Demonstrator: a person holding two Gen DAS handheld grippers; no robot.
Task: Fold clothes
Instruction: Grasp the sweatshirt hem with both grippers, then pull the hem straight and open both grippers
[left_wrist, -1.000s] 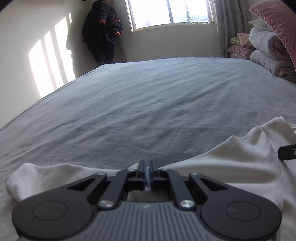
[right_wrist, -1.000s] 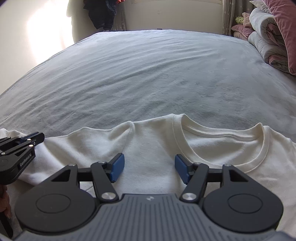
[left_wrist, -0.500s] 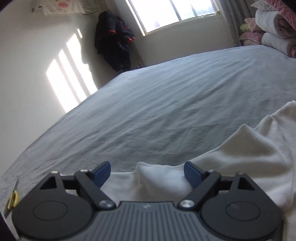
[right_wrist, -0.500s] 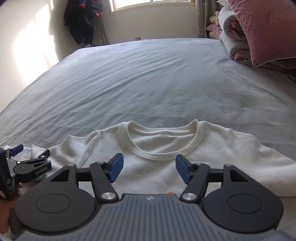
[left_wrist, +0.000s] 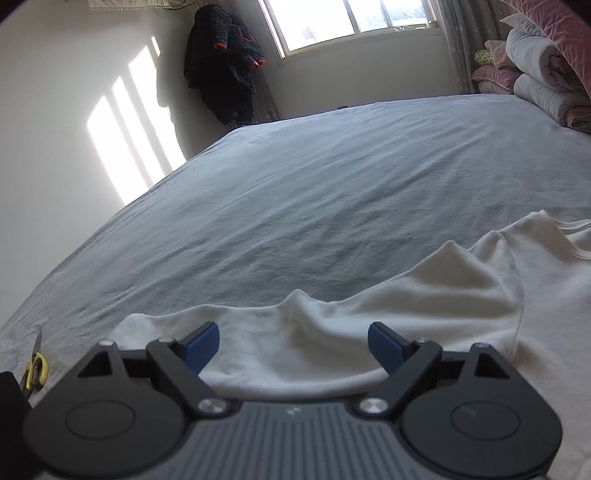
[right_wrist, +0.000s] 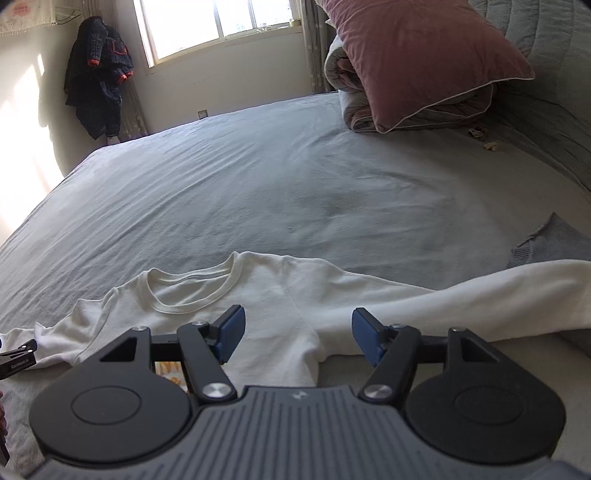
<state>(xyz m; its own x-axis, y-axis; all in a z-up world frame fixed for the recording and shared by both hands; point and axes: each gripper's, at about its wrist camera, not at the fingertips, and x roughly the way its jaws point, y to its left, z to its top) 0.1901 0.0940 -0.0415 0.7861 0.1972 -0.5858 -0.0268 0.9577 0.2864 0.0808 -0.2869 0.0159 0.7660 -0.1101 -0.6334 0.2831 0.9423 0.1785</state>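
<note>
Evidently unfolded: white sweatshirt (right_wrist: 280, 295) lies spread on bed (right_wrist: 258, 192); left gripper (left_wrist: 293, 341) and right gripper (right_wrist: 297, 334) both apart, empty.

Wide bed (right_wrist: 229, 184) under a wrinkled grey sheet. Lying on it: cream sweatshirt (right_wrist: 280, 295) spread flat at the near edge, sleeves out to both sides; grey garment (right_wrist: 546, 243) just beyond the right sleeve; pink pillow (right_wrist: 417, 48) atop folded quilts (right_wrist: 436, 107) at the far right; yellow-handled scissors (left_wrist: 35, 369) near the left edge.
</note>
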